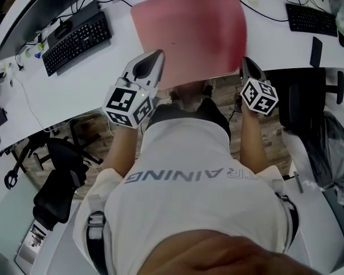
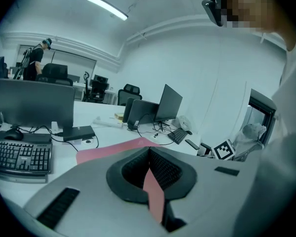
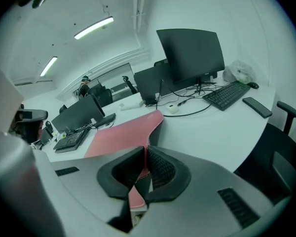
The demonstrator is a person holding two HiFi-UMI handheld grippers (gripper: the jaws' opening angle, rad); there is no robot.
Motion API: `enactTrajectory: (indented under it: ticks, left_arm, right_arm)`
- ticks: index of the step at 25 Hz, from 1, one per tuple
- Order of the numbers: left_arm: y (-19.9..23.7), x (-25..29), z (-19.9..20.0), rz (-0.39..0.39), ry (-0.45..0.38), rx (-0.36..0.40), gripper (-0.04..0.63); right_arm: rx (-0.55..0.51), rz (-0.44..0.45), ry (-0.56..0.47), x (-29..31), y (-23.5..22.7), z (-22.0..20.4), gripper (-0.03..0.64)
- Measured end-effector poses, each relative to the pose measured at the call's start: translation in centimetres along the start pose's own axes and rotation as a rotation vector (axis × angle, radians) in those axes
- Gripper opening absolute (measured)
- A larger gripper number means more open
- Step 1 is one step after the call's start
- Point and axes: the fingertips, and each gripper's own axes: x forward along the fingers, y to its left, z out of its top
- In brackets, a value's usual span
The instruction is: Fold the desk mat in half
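**Both near corners pinched, far edge lies straight ahead**

The red desk mat (image 1: 189, 33) lies flat on the white tabletop (image 1: 103, 79), with its near edge at the tabletop's near rim. The left tool (image 1: 153, 61) is clamped narrow on the mat's near-left corner, and the right tool (image 1: 246, 66) on its near-right corner. The mat's long axis runs from tool to tool. The free far edge lies directly beyond both tools, deeper across the tabletop, so the fold likely carries both corners forward together.

Red desk mat (image 1: 189, 36), white desk (image 1: 97, 82), seemingly black keyboard (image 1: 77, 42)
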Motion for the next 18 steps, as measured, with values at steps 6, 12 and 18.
enactTrajectory:
  ticks: [6, 12, 18]
  left_arm:
    - [1.3, -3.8, -0.3, 0.049, -0.033, -0.01, 0.028]
    - [3.6, -7.9, -1.2, 0.119, -0.063, -0.037, 0.028]
    - [5.5, -11.5, -2.1, 0.183, -0.097, -0.069, 0.028]
  right_arm:
    - [-0.052, 0.114, -0.032, 0.3, 6.0, 1.7, 0.044]
    - [-0.135, 0.231, -0.012, 1.2, 12.2, 1.1, 0.044]
    - [-0.231, 0.347, 0.035, 1.7, 18.3, -0.6, 0.044]
